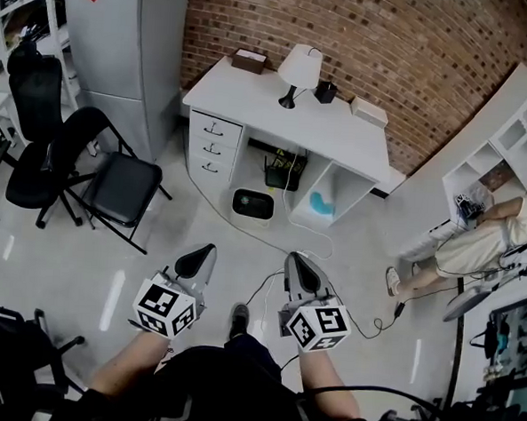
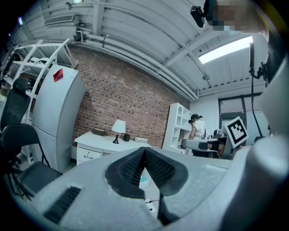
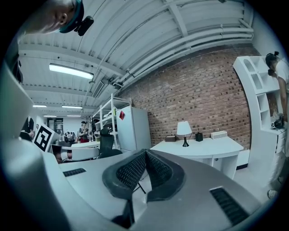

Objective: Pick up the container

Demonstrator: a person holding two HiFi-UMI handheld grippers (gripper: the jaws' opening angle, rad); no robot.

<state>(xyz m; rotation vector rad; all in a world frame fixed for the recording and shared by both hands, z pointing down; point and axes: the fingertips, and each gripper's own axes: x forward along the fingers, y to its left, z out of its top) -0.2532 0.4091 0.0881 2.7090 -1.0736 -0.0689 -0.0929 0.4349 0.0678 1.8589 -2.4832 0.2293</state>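
Note:
Both grippers are held over the floor, well short of the white desk [image 1: 278,117]. On the desk stand a brown box [image 1: 249,60], a lamp [image 1: 299,68], a black cup [image 1: 325,92] and a white box [image 1: 369,111]. A white bin-like container [image 1: 252,204] sits on the floor under the desk. My left gripper [image 1: 203,251] is shut with nothing in it, its pads meeting at the tip [image 2: 144,151]. My right gripper [image 1: 297,260] is likewise shut and empty [image 3: 145,154]. The right gripper view shows the desk [image 3: 198,146], lamp [image 3: 184,130] and white box [image 3: 219,134] ahead.
A grey cabinet [image 1: 127,37] stands left of the desk. A black folding chair [image 1: 118,186] and an office chair [image 1: 33,120] are on the left. A person [image 1: 489,237] sits at the right by white shelves [image 1: 509,131]. A cable [image 1: 368,325] runs across the floor.

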